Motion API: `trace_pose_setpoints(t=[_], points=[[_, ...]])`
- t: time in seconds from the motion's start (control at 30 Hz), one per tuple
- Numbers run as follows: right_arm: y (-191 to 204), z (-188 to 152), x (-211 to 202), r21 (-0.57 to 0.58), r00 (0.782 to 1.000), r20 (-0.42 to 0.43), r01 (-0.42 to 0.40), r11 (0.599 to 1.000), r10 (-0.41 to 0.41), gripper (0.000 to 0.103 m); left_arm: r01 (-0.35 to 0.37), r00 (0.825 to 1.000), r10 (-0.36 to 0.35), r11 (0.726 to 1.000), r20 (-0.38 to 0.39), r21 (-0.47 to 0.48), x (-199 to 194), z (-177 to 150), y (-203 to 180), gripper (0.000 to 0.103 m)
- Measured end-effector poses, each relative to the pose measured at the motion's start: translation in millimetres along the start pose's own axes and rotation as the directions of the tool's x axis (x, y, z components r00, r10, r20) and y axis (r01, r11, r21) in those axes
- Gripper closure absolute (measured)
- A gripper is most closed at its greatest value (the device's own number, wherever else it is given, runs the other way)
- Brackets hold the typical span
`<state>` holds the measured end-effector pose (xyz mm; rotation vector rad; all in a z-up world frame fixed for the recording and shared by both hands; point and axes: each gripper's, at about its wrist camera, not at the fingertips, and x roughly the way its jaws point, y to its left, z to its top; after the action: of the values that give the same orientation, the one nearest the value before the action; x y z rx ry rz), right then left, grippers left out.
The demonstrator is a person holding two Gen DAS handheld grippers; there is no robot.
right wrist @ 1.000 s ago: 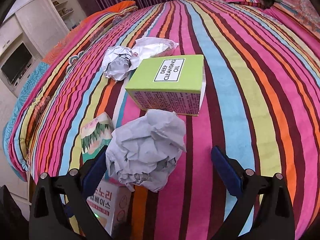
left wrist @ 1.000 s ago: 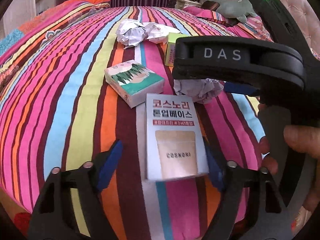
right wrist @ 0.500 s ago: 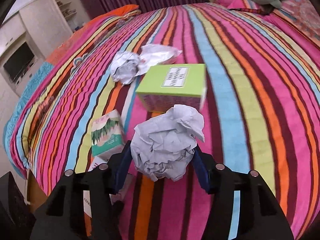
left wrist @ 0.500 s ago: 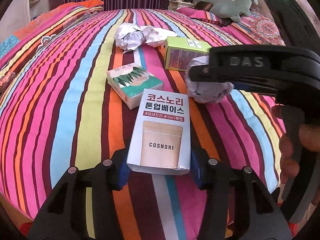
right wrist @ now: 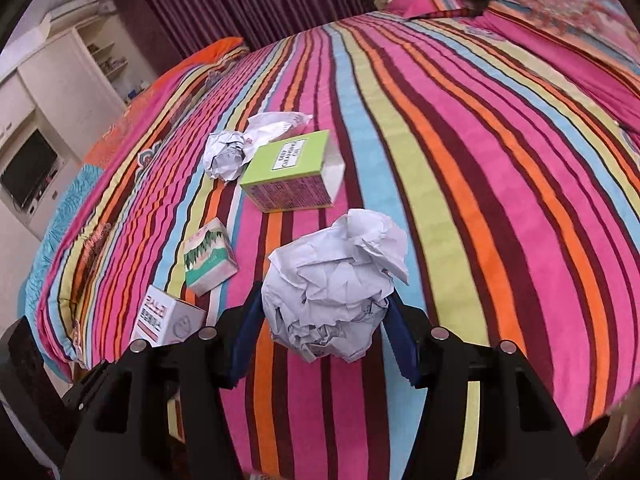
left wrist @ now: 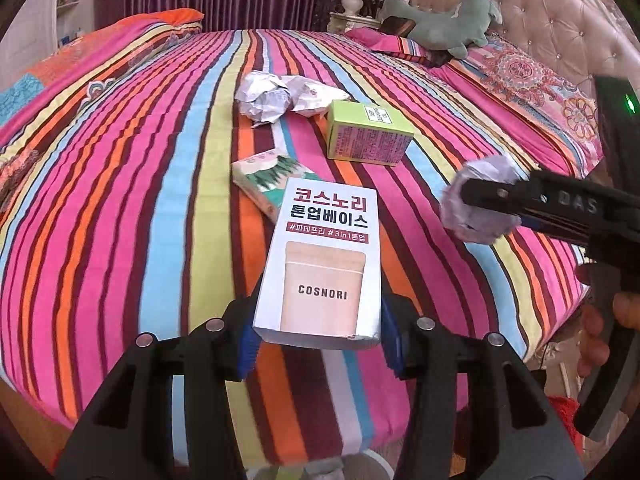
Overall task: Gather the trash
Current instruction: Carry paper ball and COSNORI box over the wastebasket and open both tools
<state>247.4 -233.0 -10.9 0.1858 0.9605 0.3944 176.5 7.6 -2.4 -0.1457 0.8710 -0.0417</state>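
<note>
Both pieces of trash are off the bed point(left wrist: 168, 208) and in the air. The left hand-held gripper point(left wrist: 316, 336) pinches the white box point(left wrist: 324, 264) across its near end, blue pads point(left wrist: 245, 346) against its two long sides, the far end jutting out free. The right hand-held gripper point(right wrist: 320, 332) pinches the paper ball point(right wrist: 334, 284), which bulges above and past the pads.

To carry well, I would keep both grips firm and the box level, since it is held only at one end and could pivot or slide. The ball is soft and may creep loose, so move it smoothly. Still on the bed, further off: the green box point(left wrist: 368, 134), a small carton point(left wrist: 272, 178), and two more paper wads point(left wrist: 264, 96). No bin shows in either view.
</note>
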Motion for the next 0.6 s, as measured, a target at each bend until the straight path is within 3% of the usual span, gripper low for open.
trace_pose_setpoints(t=[0.33, 0.6], points=[[-1, -34, -47, 0.046, 0.999, 0.048, -0.002, 0.999, -0.001, 0.048, 0.002, 1.000, -0.002, 1.000, 0.011, 0.013, -47, -22, 20, 0.055], [5, -78, -66, 0.067, 0.999, 0.028, -0.036, 0.997, 0.035, 0.048, -0.010, 1.000, 0.010, 0.999, -0.005, 0.036, -79, -60, 27, 0.055]])
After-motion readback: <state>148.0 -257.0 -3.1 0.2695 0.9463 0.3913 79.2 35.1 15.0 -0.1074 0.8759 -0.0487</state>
